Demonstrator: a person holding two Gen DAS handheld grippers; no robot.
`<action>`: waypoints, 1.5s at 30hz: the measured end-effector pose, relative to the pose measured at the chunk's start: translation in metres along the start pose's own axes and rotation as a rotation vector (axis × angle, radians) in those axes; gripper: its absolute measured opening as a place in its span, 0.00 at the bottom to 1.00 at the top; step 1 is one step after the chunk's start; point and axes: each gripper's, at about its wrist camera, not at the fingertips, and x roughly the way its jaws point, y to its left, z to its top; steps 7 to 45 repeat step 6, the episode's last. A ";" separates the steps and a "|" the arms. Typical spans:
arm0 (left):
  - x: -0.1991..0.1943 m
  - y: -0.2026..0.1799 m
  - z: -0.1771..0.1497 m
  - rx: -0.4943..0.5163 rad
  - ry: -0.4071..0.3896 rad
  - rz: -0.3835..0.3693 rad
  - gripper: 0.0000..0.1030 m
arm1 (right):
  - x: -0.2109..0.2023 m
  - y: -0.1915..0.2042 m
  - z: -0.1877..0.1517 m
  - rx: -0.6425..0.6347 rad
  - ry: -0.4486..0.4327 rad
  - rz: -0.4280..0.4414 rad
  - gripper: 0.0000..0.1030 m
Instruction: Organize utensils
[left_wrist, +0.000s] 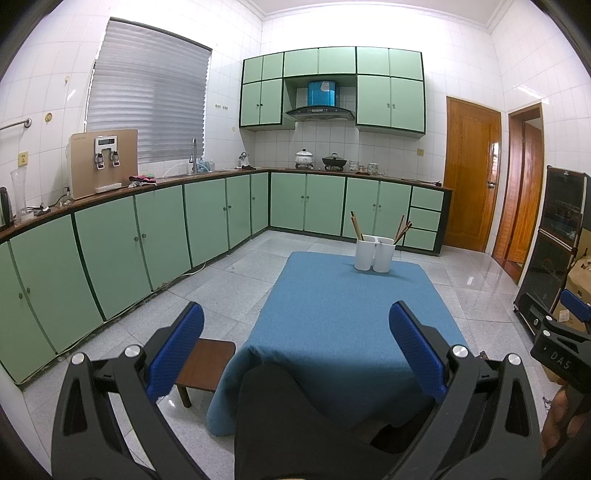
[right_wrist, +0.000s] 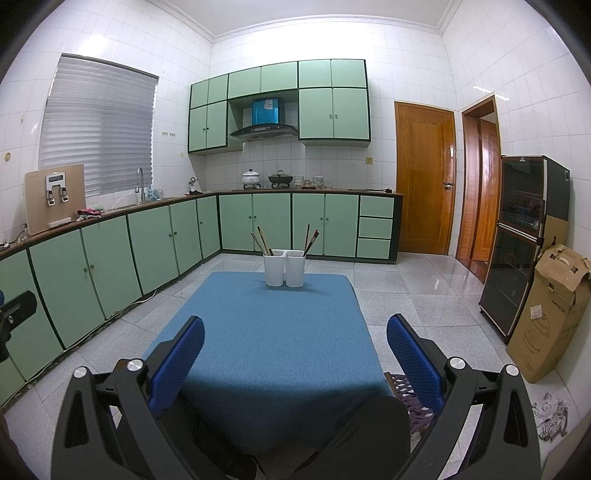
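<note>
Both grippers, left gripper (left_wrist: 295, 332) and right gripper (right_wrist: 295, 343), are hanging spread and empty; the holder (right_wrist: 284, 267) with upright chopsticks (right_wrist: 262, 240) is standing well ahead, mid-frame, nearer neither.

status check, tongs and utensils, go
Left tongs open, empty. Right tongs open, empty. Chopsticks upright in both white holder cups at far end of blue table. Path clear.

Two cups (right_wrist: 284, 268) stood side by side, touching, near the far edge of the worktop (right_wrist: 273, 343). Sticks (right_wrist: 263, 240) stood in the left cup, more sticks (right_wrist: 310, 239) in the right.
</note>
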 end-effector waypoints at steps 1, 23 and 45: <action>0.000 -0.001 0.000 -0.002 0.000 0.000 0.95 | 0.000 0.000 0.000 0.000 0.000 0.000 0.94; -0.001 -0.002 -0.001 -0.001 0.001 0.001 0.95 | 0.000 0.000 0.000 0.000 0.001 0.000 0.94; -0.001 -0.002 -0.001 -0.001 0.001 0.001 0.95 | 0.000 0.000 0.000 0.000 0.001 0.000 0.94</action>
